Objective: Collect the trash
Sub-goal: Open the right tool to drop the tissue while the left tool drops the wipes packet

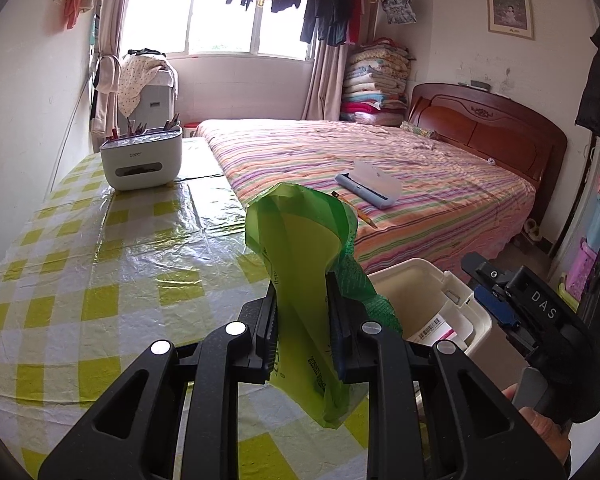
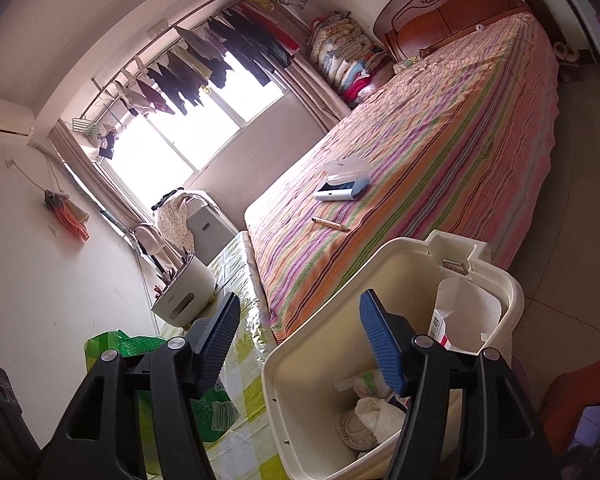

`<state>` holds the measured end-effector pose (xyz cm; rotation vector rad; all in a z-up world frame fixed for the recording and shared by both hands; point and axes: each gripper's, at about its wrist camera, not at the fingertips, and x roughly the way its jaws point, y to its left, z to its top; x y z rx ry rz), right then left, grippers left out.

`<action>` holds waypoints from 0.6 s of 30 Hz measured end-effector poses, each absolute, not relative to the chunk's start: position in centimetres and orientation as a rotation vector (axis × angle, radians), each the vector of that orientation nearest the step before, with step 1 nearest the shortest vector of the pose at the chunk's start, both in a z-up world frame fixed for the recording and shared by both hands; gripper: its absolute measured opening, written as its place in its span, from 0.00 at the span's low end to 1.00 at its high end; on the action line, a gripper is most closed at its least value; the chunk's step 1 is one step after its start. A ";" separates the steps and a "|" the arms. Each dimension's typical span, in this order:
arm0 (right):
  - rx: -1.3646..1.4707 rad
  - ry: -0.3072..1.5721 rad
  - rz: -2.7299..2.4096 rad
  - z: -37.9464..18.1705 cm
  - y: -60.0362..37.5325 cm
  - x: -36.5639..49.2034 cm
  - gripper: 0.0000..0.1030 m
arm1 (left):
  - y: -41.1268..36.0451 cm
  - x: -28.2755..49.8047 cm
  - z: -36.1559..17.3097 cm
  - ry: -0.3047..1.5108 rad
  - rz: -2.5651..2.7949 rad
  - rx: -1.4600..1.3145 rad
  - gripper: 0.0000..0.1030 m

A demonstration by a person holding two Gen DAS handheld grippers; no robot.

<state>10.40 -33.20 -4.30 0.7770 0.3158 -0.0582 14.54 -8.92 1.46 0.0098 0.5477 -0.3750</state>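
My left gripper [image 1: 302, 312] is shut on a green plastic bag [image 1: 300, 240], held above the yellow-checked table [image 1: 100, 264] near its right edge. The cream trash bin [image 1: 428, 292] stands just right of the table, with a white carton [image 1: 432, 326] inside. In the right wrist view my right gripper [image 2: 300, 332] is open and empty over the bin [image 2: 380, 264], which holds crumpled tissues [image 2: 368, 412] and a carton [image 2: 460, 316]. The green bag [image 2: 140, 344] shows at lower left. The right gripper [image 1: 496, 300] also appears at the right of the left wrist view.
A bed with a striped cover [image 1: 380, 168] runs beside the table; a blue-and-white case [image 1: 368, 186] and a pencil [image 1: 354, 208] lie on it. A white desk organiser [image 1: 142, 160] stands at the table's far end. A person's hand [image 1: 540, 420] grips the right tool.
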 end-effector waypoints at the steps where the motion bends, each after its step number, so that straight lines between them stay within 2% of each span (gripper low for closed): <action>1: 0.784 0.304 -0.064 -4.3 -33.4 10.2 0.59 | -9.3 14.7 1.3 0.551 -0.381 0.013 0.20; 18: 0.843 0.272 -0.085 -4.5 -34.6 9.1 0.59 | -13.2 16.1 0.3 0.597 -0.438 0.025 0.20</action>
